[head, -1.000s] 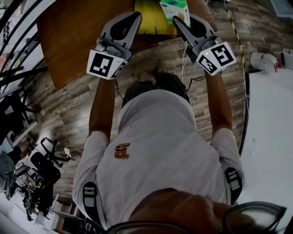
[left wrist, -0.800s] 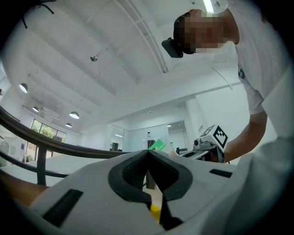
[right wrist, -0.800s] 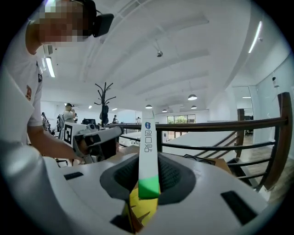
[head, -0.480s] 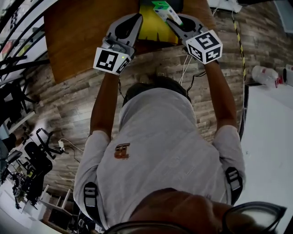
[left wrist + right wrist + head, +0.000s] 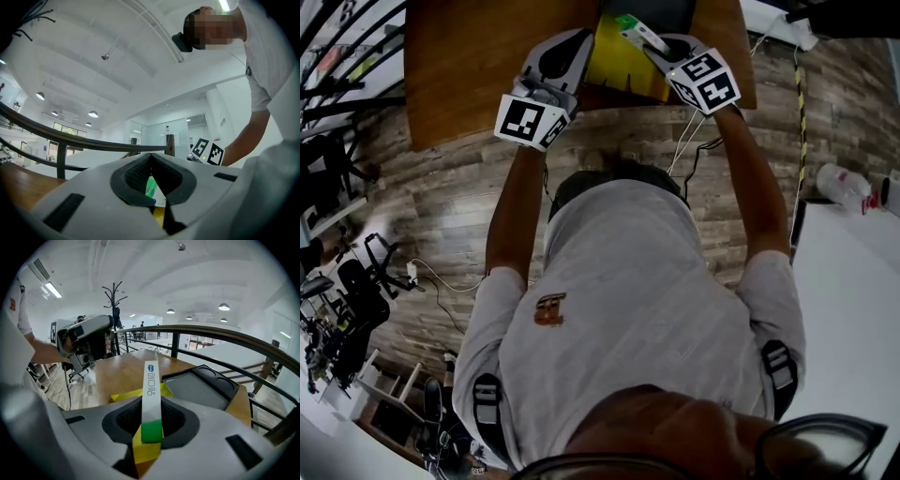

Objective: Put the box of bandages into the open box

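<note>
The box of bandages is white with a green end, and my right gripper is shut on it above the far edge of the wooden table. In the right gripper view the box of bandages stands edge-on between the jaws of the right gripper. Beyond it lie a yellow sheet and a dark grey open box. My left gripper hovers just left of it over the table, shut and empty. Through the closed jaws of the left gripper a bit of the green box shows.
The yellow sheet lies at the table's near edge in front of the dark box. Cables hang to the plank floor. A white bottle sits at the right; chairs stand at the left. A railing runs behind the table.
Both grippers have moved farther out over the table. The right gripper swung left with the bandage box, which has turned edge-on above the yellow sheet.
</note>
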Motion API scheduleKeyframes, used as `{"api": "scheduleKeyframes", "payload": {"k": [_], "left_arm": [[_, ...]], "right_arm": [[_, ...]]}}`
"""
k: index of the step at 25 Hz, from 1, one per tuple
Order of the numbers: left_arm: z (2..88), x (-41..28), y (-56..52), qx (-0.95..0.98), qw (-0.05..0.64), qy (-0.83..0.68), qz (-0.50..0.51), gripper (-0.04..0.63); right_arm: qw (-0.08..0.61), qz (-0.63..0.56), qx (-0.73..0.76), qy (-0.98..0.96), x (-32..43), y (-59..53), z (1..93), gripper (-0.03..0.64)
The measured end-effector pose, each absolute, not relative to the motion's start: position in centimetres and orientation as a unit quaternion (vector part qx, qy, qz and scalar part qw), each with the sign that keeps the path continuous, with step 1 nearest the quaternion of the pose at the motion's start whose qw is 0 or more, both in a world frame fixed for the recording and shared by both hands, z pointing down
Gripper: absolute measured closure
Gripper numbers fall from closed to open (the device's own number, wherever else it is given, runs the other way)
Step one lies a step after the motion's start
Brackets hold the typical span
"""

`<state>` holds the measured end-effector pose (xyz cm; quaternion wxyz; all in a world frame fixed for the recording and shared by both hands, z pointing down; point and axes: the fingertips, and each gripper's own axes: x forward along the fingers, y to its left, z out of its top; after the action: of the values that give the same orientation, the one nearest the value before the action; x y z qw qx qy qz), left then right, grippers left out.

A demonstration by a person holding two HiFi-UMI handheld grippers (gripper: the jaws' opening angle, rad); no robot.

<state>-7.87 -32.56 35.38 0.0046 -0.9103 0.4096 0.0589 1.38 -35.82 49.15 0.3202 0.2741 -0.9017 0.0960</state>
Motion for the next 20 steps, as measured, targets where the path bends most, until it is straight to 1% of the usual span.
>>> {"api": "scheduleKeyframes", "payload": {"k": [6, 10, 20], "left_arm": [[36.7, -6.8, -34.3, -0.906, 0.001, 0.421, 0.047, 0.577], [37.0, -6.1, -34.6, -0.905, 0.000, 0.424, 0.043, 0.576], [36.9, -6.0, -35.0, -0.903, 0.002, 0.429, 0.037, 0.577]], "right_arm": [[0.396, 0.079, 0.225, -0.887, 0.7, -37.1, 52.1, 0.520], [0.434, 0.073, 0.194, -0.877, 0.5, -37.0, 53.9, 0.520], [0.480, 0.071, 0.162, -0.859, 0.5, -37.3, 56.8, 0.520]]}}
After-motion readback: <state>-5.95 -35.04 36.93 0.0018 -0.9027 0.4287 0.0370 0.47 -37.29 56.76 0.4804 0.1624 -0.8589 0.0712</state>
